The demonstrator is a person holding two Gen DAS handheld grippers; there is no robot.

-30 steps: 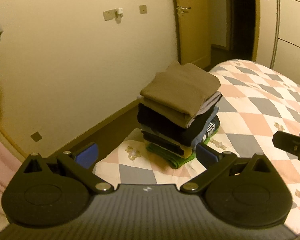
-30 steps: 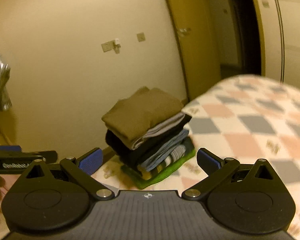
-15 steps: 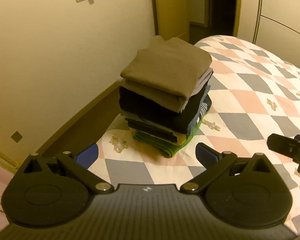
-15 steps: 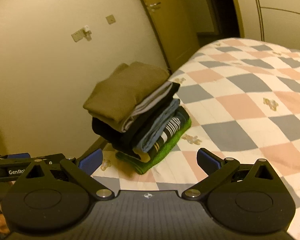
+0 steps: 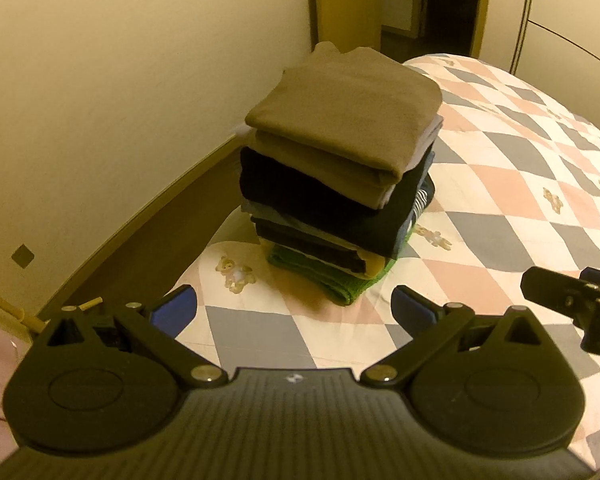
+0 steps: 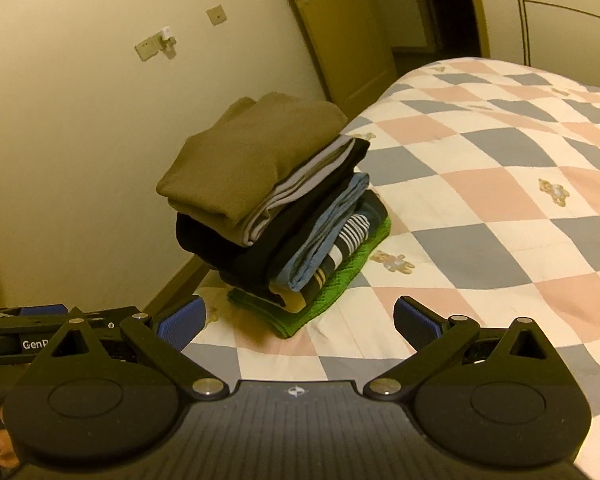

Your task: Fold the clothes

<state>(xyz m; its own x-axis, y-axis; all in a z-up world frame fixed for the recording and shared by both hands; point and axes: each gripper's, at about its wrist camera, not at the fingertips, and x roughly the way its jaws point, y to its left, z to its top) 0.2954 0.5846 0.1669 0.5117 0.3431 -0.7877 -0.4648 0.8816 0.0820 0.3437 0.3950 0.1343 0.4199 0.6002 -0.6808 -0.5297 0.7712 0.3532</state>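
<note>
Since a second ago both cameras have tilted down and drawn nearer the stack of folded clothes, which sits unchanged on the near left corner of the checked bed; judged from this, the stacked folding is done and nothing is in hand. The left gripper and right gripper both hold their jaws wide apart, gripping nothing. The right wrist view alone shows the stack's folded edges, blue, striped and green, while the left view shows its flat olive top
</note>
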